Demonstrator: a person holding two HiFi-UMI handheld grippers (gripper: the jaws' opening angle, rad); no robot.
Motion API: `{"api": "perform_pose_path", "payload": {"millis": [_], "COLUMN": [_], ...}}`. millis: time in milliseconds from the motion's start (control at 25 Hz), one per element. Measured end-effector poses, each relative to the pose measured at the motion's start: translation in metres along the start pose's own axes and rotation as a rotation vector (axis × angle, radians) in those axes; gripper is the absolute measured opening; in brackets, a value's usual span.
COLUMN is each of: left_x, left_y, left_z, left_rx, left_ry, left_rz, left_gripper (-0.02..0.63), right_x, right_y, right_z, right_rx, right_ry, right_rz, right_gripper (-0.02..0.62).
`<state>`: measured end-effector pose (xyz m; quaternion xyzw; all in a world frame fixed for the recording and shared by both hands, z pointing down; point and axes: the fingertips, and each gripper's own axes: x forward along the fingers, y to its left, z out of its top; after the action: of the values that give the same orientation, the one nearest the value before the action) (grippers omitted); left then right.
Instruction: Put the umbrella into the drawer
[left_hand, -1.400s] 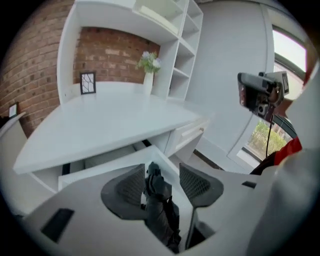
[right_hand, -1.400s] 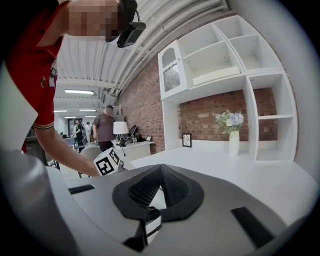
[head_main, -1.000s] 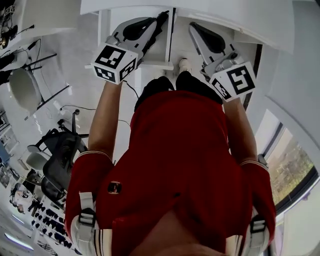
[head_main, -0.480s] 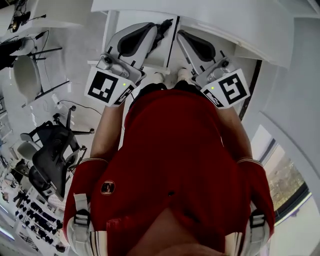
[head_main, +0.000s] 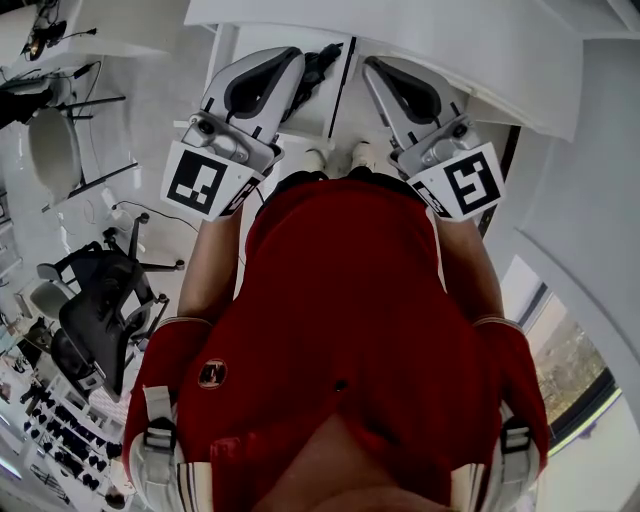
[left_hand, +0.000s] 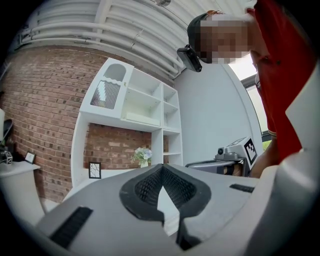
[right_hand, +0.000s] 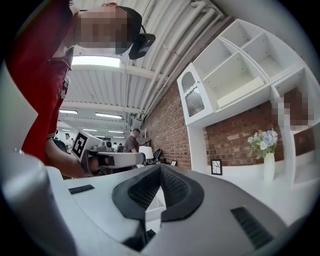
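Left gripper closed, empty | right gripper closed, empty | dark umbrella lies lengthwise between them, just beside the left.

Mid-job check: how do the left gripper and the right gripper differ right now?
In the head view the left gripper has the dark umbrella right beside its tip; nothing like it lies beside the right gripper. The left gripper slants toward the upper right of that view and the right gripper toward the upper left, so their tips converge. Shared: each gripper's own view shows its jaws shut with nothing between them.
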<state>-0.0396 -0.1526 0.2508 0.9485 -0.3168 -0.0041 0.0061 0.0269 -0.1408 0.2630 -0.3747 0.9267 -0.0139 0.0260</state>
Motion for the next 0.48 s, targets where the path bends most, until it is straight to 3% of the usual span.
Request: {"api": "perform_pose_path", "payload": {"millis": [480], "left_x": [-0.0053], "left_y": [-0.0008], "left_z": [0.0008], "left_rx": [0.001], "left_ry": [-0.005], "left_rz": [-0.008], "left_gripper": [0.006], "right_x": [-0.0057], "right_y": [0.0022], "right_z": [-0.0015], "right_rx": [-0.001], "right_ry": [-0.005], "right_rz": [-0.021], "right_gripper": [-0.002]}}
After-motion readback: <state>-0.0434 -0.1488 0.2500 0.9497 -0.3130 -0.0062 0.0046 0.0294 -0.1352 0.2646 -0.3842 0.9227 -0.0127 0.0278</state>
